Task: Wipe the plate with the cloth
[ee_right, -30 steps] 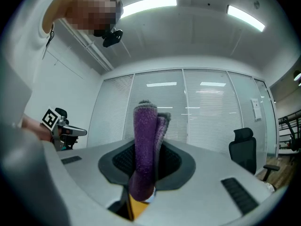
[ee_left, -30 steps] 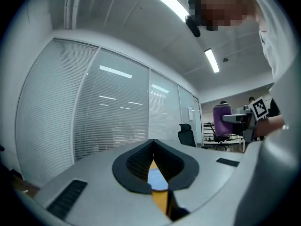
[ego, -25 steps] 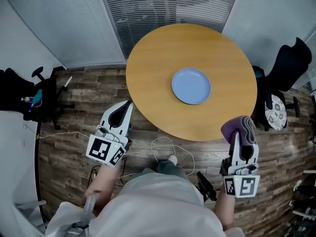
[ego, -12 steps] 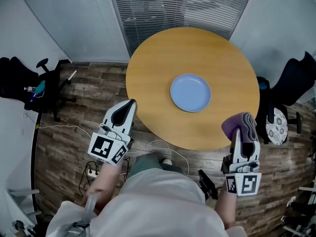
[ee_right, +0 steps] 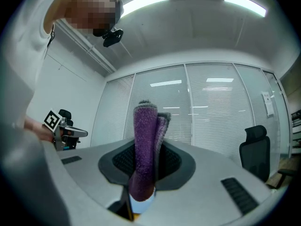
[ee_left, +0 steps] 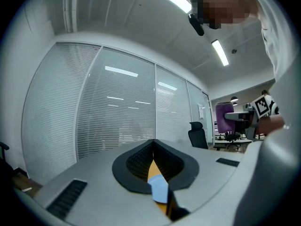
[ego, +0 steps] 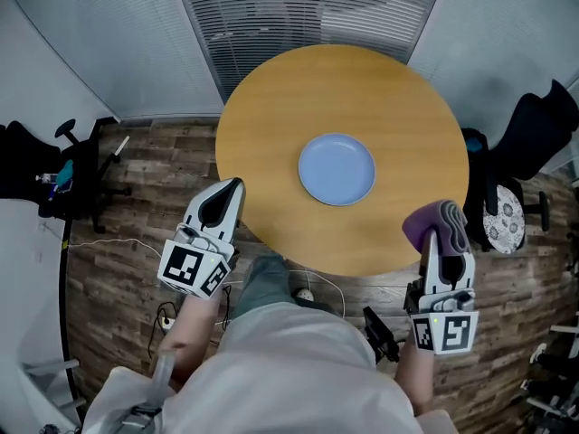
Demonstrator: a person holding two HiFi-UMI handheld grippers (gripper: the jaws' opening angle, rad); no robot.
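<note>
head view: cloth tight between right jaws, left jaws together, empty, plate well apart

Both claws have advanced toward surface. Left claw: tip was short of near-left rim, now level with it. Right claw: cloth was clear of near-right rim, now overlaps it in head view. Plate lies closer to both claws. Person's leg has stepped forward, knee now just beside near rim.
</note>
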